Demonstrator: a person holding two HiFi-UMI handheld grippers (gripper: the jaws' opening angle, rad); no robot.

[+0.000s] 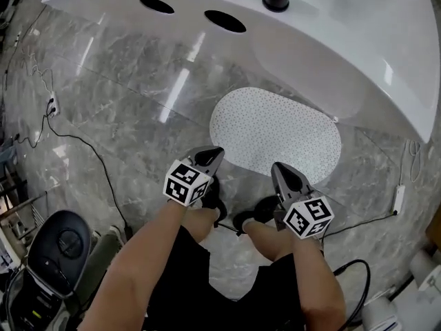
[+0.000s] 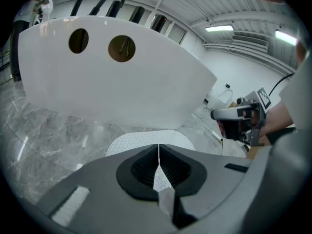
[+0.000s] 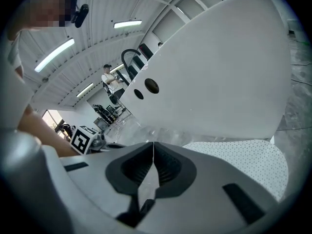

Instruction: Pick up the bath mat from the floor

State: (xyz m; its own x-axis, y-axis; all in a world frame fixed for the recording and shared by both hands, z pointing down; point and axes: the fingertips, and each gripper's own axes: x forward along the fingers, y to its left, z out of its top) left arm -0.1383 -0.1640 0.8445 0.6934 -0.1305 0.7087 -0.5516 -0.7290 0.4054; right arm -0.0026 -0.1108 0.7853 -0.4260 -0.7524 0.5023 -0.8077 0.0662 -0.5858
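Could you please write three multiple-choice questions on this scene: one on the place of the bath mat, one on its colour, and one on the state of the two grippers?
1. Where does the bath mat lie relative to the bathtub?
A. Inside it
B. On the floor beside it
C. Draped over its rim

2. What colour is the bath mat?
A. Blue
B. Black
C. White

3. In what state are the left gripper and the right gripper?
A. Both shut and empty
B. Both shut on the bath mat
C. Both wide open

Answers:
1 B: the head view shows it flat on the grey floor next to the bathtub.
2 C: it is white with small dots.
3 A: in each gripper view the fingers meet with nothing between them.
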